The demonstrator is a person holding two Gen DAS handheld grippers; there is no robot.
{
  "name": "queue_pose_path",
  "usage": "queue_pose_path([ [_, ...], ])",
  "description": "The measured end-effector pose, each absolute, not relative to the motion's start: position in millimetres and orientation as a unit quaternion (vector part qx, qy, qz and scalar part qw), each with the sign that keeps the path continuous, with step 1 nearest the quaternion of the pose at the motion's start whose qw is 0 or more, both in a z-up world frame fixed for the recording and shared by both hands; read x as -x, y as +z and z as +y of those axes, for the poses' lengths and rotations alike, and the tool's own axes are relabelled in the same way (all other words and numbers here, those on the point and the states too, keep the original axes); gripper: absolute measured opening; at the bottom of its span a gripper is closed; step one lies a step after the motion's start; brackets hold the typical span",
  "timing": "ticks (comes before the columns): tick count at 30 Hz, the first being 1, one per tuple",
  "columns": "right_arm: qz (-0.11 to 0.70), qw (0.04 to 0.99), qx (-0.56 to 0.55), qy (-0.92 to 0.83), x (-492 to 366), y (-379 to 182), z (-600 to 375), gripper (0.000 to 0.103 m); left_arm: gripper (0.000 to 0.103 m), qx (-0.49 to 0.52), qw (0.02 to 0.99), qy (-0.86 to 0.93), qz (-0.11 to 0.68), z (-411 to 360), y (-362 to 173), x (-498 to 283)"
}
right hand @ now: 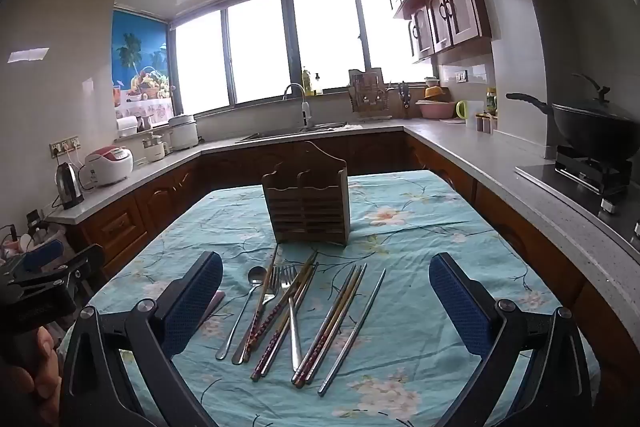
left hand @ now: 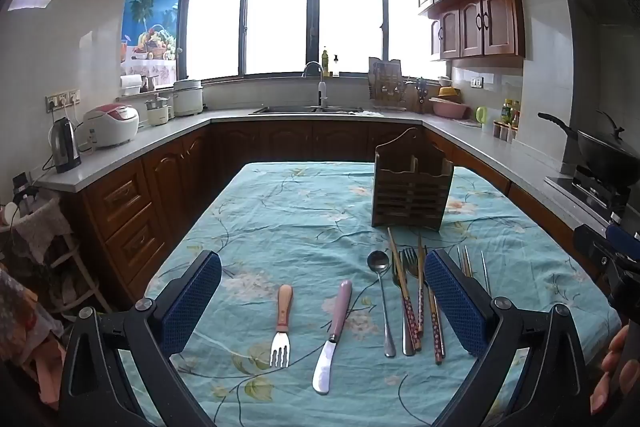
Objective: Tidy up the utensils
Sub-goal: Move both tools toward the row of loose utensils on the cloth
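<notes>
A wooden utensil holder [left hand: 412, 187] stands upright on the teal floral tablecloth [left hand: 304, 219]; it also shows in the right wrist view [right hand: 308, 205]. In front of it lie a wood-handled fork [left hand: 282, 323], a pink-handled knife [left hand: 332, 335], a steel spoon [left hand: 382, 299], forks and several chopsticks [left hand: 416, 307]. My left gripper [left hand: 322, 307] is open and empty above the fork and knife. My right gripper [right hand: 326, 307] is open and empty above the spoon [right hand: 244, 303], forks [right hand: 290, 303] and chopsticks [right hand: 340, 323].
Counters run around the table on three sides, with a kettle [left hand: 64, 147], rice cooker [left hand: 112, 125], sink [left hand: 308, 109] and a wok on the stove [left hand: 600, 155]. A stool with clutter [left hand: 36, 227] stands at the left. The right gripper's body shows in the left wrist view [left hand: 616, 259].
</notes>
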State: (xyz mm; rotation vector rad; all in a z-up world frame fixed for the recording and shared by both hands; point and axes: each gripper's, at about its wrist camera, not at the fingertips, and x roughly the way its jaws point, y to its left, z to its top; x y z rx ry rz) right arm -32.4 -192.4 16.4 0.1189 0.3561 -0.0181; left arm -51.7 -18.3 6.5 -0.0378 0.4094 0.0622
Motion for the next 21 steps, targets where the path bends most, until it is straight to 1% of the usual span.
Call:
queue_pose_path([
  [21, 0.18, 0.982, -0.054, -0.007, 29.5, 9.8, -192.7, 0.103, 0.102, 0.014, 0.977, 0.029, 0.209, -21.8, 3.3, 49.4],
])
